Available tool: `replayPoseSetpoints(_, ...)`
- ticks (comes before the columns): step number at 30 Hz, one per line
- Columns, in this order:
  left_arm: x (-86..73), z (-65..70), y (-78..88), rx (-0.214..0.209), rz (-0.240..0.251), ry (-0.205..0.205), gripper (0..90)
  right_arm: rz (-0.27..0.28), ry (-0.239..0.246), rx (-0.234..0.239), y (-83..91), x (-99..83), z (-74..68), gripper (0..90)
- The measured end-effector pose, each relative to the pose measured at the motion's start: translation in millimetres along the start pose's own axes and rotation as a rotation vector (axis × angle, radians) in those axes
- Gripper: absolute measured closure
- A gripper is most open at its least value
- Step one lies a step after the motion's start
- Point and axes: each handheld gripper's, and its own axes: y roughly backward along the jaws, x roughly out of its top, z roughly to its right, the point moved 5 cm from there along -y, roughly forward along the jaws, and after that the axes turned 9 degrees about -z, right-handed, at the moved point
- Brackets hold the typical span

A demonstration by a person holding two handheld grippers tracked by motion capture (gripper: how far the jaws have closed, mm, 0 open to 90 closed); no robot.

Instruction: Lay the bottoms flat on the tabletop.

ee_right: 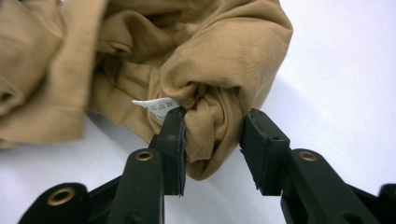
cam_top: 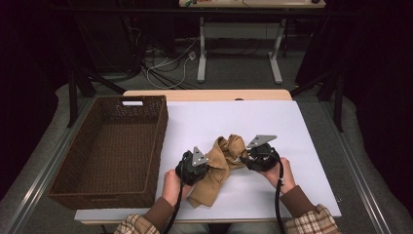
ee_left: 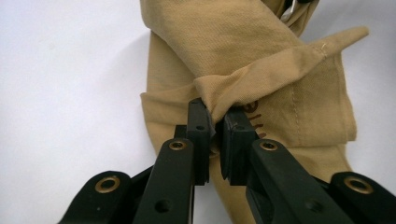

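Two claws near basket (cam_top: 109, 151): left claw (ee_left: 215, 122) pinches tan cloth (cam_top: 221, 163) fold; right claw (ee_right: 212, 128) squeezes bunched cloth.

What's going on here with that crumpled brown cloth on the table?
A person at a white table works a tan garment with two tools. The left hand-held gripper pinches a thin fold of it. The right hand-held gripper has a thick bunched part between its jaws, beside a small white label. A brown wicker basket stands at the left.
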Motion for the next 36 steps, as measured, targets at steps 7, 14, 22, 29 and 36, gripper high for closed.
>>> replayPoseSetpoints(7, 2.7, -2.9, 1.4, 0.002, -0.005, -0.001, 61.9, -0.021, -0.018, 0.009, -6.9, -2.4, 0.2, 51.7)
replayPoseSetpoints(14, 15.5, 10.1, 14.7, -0.019, 0.035, -0.024, 31.0, -0.011, -0.022, 0.03, -2.4, -0.3, -1.6, 39.1)
replayPoseSetpoints(22, 30.9, 25.9, 10.4, -0.049, 0.034, -0.07, 18.4, -0.042, -0.021, 0.04, -9.8, -2.0, -3.9, 39.3)
replayPoseSetpoints(29, 26.4, 26.8, -10.3, -0.045, -0.029, -0.078, 26.4, -0.052, -0.008, 0.026, -11.8, -3.4, -4.8, 52.7)
replayPoseSetpoints(36, 18.9, 20.4, -21.8, -0.06, -0.04, -0.064, 49.2, -0.047, 0.003, 0.019, -11.7, -3.5, -5.0, 59.4)
